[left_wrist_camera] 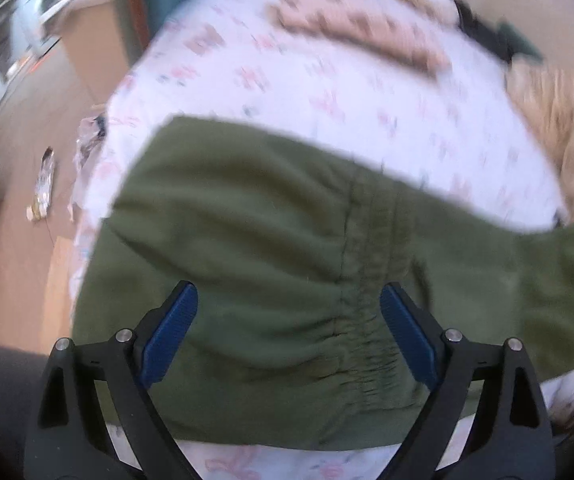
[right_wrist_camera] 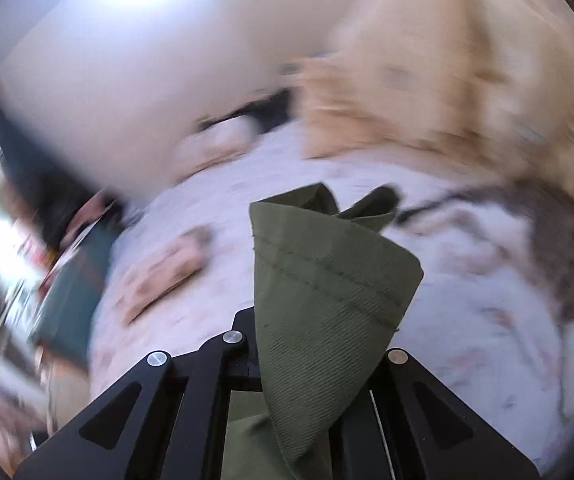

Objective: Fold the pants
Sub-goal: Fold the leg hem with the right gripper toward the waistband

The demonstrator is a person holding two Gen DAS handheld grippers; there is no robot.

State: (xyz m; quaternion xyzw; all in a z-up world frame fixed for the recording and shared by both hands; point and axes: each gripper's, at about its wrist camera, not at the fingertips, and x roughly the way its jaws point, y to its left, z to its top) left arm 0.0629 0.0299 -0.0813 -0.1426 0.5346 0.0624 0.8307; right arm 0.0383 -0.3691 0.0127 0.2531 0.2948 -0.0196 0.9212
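No text, label, brand, number or sign can be read in either view. Both pictures are blurred, and the bedsheet (left_wrist_camera: 327,92) bears only a floral print.

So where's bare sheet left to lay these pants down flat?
The floral sheet is bare between the green pants and the patterned pillow. It is crowded at the right edge by the tan blanket. The right gripper holds a hem.
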